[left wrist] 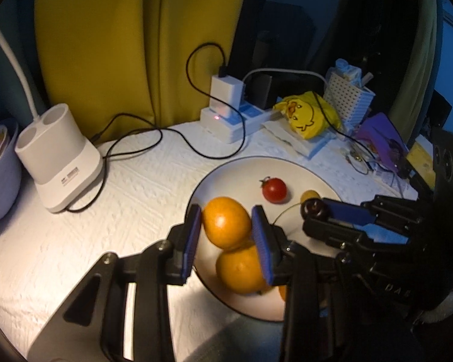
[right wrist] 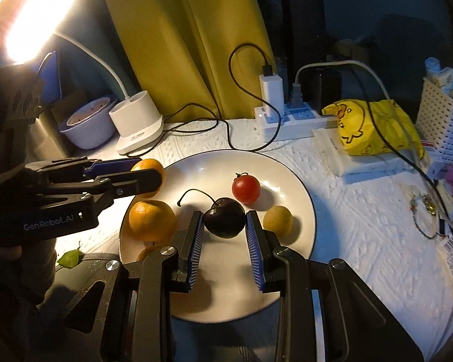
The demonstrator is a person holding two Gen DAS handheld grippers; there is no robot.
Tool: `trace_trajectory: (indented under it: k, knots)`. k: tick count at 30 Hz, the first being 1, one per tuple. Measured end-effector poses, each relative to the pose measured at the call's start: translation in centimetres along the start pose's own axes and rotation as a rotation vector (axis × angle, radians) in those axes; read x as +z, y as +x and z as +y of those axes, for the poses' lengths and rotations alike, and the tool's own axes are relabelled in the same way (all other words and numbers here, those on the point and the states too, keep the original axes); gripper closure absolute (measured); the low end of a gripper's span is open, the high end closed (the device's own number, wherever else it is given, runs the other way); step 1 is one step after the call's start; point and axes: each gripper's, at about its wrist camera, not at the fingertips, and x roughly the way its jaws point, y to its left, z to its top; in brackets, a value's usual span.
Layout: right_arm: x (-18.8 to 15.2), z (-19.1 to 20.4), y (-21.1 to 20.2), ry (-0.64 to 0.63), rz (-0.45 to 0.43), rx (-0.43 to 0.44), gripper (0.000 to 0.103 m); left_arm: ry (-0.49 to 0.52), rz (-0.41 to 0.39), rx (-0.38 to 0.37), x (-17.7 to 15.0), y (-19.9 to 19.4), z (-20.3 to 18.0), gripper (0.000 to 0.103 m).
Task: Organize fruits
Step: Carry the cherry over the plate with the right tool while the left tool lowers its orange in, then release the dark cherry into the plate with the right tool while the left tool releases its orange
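A white plate holds two oranges, a red cherry tomato, a small yellow fruit and a dark cherry with a long stem. My left gripper is shut on the far orange at the plate's left rim. The second orange lies just below it. My right gripper is shut on the dark cherry. In the left wrist view the cherry shows at the right gripper's tip, beside the tomato.
A white lamp base and a lilac bowl stand at the back left. A power strip with chargers and black cables, a yellow duck bag and a white basket sit behind the plate. A green leaf lies left.
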Motion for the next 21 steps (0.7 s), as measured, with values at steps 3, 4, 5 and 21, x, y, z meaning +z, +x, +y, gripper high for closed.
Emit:
trace_trajectory:
  k: [3, 4, 5, 21]
  knots:
    - [-0.1, -0.1, 0.9, -0.003, 0.012, -0.008, 0.072, -0.029, 0.027, 0.008, 0.2, 0.8, 0.5, 0.067]
    - [-0.2, -0.1, 1.2, -0.002, 0.019, -0.013, 0.072, -0.034, 0.034, 0.009, 0.1, 1.0, 0.6, 0.067]
    - [-0.3, -0.2, 1.5, 0.0, 0.026, -0.016, 0.072, -0.034, 0.037, 0.012, 0.1, 1.0, 0.7, 0.067]
    - [-0.2, -0.2, -0.4, 0.029, -0.001, -0.065, 0.067, -0.028, -0.032, 0.024, 0.4, -2.6, 0.0, 0.059]
